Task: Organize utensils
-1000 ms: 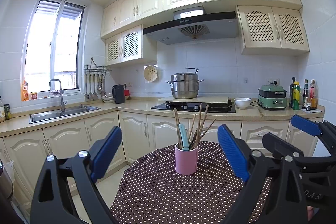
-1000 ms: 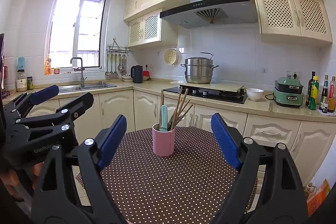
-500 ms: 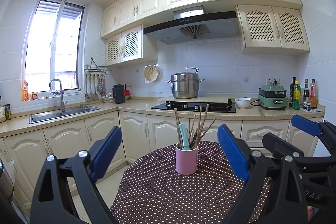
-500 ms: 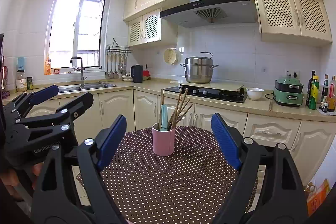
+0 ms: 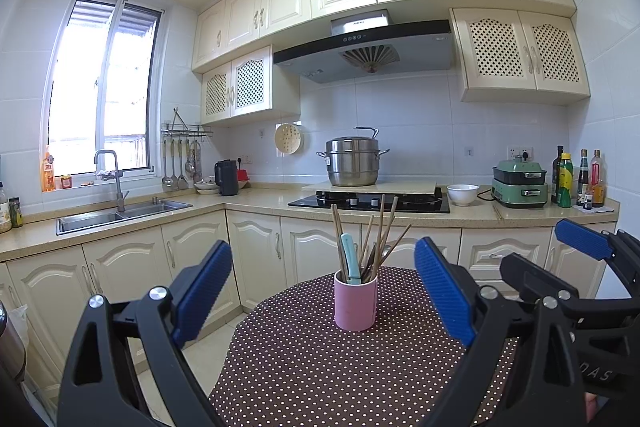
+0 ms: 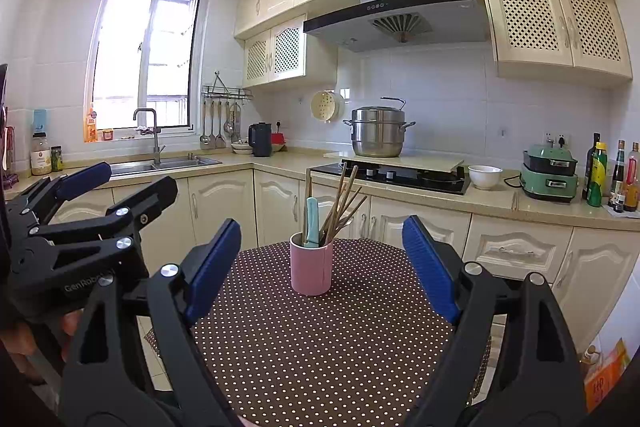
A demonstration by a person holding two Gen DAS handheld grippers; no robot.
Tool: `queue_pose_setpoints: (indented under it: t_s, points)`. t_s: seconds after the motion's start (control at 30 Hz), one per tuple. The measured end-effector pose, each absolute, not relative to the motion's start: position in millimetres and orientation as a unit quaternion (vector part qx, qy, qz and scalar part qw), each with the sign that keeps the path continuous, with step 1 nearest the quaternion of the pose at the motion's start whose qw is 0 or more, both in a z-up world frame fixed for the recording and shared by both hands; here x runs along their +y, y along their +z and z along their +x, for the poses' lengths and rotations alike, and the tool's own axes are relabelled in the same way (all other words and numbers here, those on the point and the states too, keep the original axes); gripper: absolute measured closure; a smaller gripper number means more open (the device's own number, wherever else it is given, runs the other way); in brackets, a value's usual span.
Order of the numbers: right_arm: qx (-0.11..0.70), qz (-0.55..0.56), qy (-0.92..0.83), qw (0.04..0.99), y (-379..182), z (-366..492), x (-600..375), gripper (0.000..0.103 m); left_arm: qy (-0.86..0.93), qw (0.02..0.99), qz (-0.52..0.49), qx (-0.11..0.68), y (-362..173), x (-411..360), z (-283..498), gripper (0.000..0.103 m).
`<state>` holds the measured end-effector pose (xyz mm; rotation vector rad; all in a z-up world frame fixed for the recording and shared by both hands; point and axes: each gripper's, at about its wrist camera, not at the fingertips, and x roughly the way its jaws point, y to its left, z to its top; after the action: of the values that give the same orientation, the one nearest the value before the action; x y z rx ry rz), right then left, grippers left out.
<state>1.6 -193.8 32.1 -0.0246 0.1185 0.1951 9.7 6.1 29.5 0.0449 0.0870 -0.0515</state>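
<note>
**Cup dead ahead of both open grippers**

On the left, the left gripper [image 5: 322,293] hangs over the near edge of the table [image 5: 320,379] with its jaws spread wide and nothing between them. It points level at the cup [image 5: 355,302], which stands upright on the dotted cloth, centred between the two blue pads and farther off, well apart from them.

In the cup, the chopsticks [image 5: 376,239] stand on end and fan up and to the right, while a pale blue handle [image 5: 351,257] rises near the left rim; what that handle belongs to is hard to tell at this range. Their long axes run nearly upright, so a grip would likely need to come in from above or pinch across the stems.

On the right, the right gripper [image 6: 322,269] also has its jaws spread and empty, tipped a little downward. The cup [image 6: 311,265] sits just left of its centre line. Neither gripper looks clearly nearer; both would have to travel forward to reach it.
</note>
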Motion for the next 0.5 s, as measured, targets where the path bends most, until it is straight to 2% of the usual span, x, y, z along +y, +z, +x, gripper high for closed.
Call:
queue_pose_setpoints:
  t_s: [0.5]
  points:
    - [0.060,-0.011,0.097,0.993,30.4,0.4,-192.8,0.021,-0.025,0.998,0.023,0.045,27.8,7.4,9.6,0.012]
